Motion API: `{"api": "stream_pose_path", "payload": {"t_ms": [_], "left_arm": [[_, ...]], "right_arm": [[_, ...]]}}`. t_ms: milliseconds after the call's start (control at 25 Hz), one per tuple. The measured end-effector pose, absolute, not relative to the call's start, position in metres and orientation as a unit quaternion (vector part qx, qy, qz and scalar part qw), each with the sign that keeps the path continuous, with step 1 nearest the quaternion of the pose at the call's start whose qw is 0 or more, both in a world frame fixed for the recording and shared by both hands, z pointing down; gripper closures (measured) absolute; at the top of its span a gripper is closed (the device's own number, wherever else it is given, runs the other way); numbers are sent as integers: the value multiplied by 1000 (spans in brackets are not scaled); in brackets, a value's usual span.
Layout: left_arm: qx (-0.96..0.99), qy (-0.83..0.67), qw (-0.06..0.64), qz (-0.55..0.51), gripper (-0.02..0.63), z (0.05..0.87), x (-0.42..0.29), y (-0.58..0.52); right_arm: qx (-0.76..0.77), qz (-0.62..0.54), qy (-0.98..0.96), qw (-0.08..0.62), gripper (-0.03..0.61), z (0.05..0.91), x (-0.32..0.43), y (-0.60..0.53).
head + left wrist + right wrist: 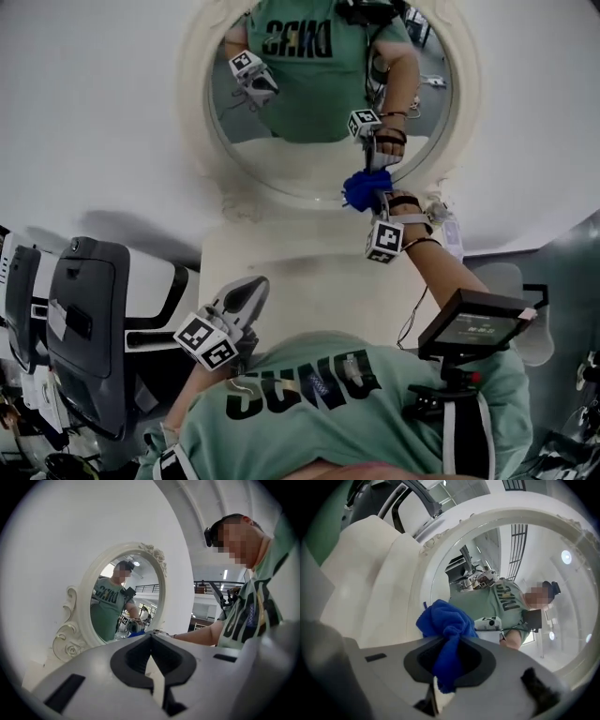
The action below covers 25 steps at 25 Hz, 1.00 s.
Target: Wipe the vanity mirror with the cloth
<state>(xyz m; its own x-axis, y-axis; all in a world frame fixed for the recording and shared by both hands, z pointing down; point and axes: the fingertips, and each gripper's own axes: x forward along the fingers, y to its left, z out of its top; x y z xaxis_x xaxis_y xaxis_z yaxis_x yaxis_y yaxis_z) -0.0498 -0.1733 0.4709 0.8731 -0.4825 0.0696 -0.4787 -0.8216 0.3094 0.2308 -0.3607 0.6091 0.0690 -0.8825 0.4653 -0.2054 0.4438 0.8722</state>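
Holding blue cloth (366, 187) at mirror (309, 103), right gripper (449, 641), white wall (94, 112), cream tabletop (300, 272)

The head camera looks steeply down from above the person's chest, with the pale vanity top (281, 272) near and the oval vanity mirror (319, 103) at the far edge. The left gripper (248, 291) camera is held back on the left and faces the mirror from well apart. The right gripper (378, 199) camera looks past the cloth (445, 620) from very close to the glass at its lower right rim. All three views share the mirror.
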Motion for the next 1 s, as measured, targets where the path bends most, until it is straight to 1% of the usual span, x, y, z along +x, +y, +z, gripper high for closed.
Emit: {"api": "stream_pose_path", "payload": {"t_ms": [80, 160, 240, 400, 480, 560, 680, 840, 1000], "left_arm": [[955, -256, 147, -20, 604, 460, -55, -174], [955, -260, 138, -31, 604, 455, -63, -178], [955, -262, 129, -42, 604, 449, -68, -180], [958, -263, 97, -67, 604, 432, -69, -180], [957, -265, 90, -76, 604, 426, -72, -180], [954, -274, 92, -80, 604, 427, -79, -184], [949, -288, 98, -80, 604, 437, -86, -193], [948, -293, 99, -81, 604, 440, -85, -192], [948, -292, 103, -79, 604, 436, -84, -187]], "right_arm": [[443, -307, -618, 573, 527, 585, 227, -355], [462, -332, -616, 544, 526, 542, 219, -353], [492, -369, -606, 504, 527, 476, 212, -354], [567, -464, -540, 415, 526, 307, 212, -346], [593, -503, -492, 391, 526, 240, 217, -341], [612, -523, -459, 375, 526, 197, 220, -345], [624, -535, -428, 376, 526, 176, 225, -364], [631, -537, -392, 398, 525, 178, 231, -375], [648, -530, -374, 399, 526, 175, 233, -376]]}}
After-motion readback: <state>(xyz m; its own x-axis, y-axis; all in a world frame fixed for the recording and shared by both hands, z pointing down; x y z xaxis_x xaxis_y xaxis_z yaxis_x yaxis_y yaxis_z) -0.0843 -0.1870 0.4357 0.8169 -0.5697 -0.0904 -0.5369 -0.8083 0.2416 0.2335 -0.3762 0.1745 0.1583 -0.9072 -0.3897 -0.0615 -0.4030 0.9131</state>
